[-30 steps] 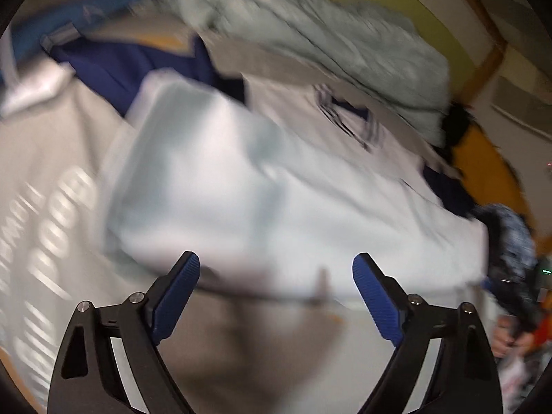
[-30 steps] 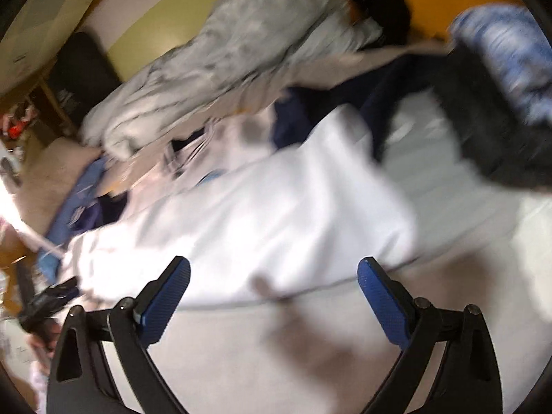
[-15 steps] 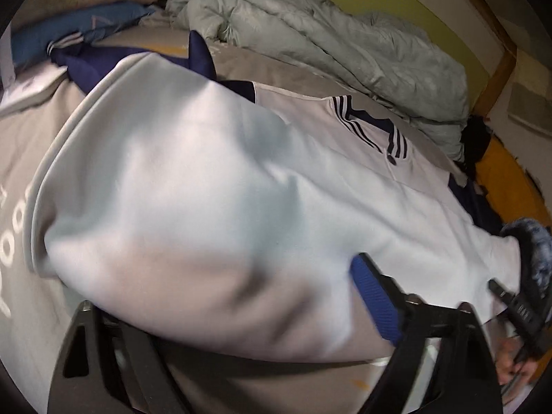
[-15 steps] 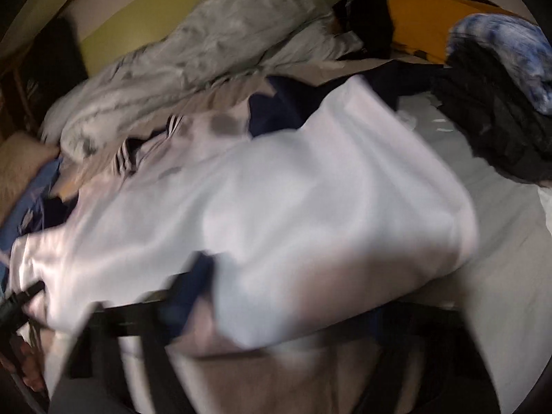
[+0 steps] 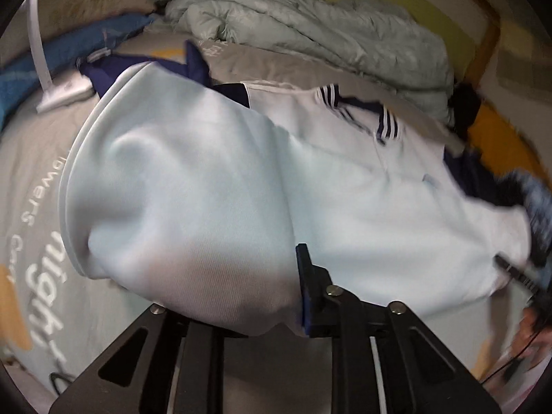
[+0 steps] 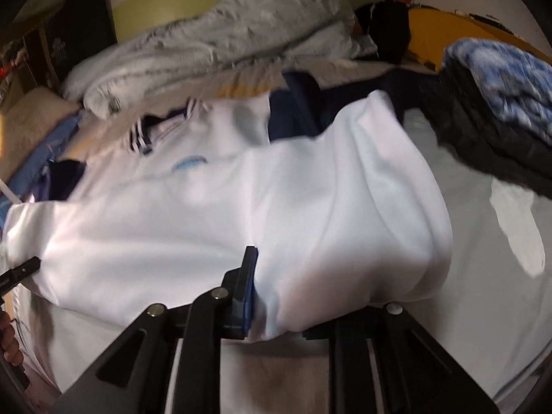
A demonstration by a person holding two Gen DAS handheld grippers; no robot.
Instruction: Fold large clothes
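A large white shirt (image 5: 214, 179) with a navy striped collar (image 5: 386, 124) and navy sleeves lies spread across the bed; it also shows in the right wrist view (image 6: 241, 214). My left gripper (image 5: 276, 296) is shut on the shirt's bottom hem at its left corner; cloth drapes over the left finger and hides it. My right gripper (image 6: 276, 293) is shut on the hem at the right corner, with cloth bunched over the right finger. The hem is lifted off the bed between the two grippers.
A rumpled grey-green duvet (image 5: 310, 24) is piled along the yellow-green wall. A blue pillow (image 5: 69, 48) and white cable lie far left. A dark and blue garment pile (image 6: 493, 103) sits at right. The grey printed bedsheet (image 5: 31, 241) lies beneath.
Both grippers were open in front of the hem a second ago. They moved in onto the hem and closed on it, and the cloth now rises over the fingers.
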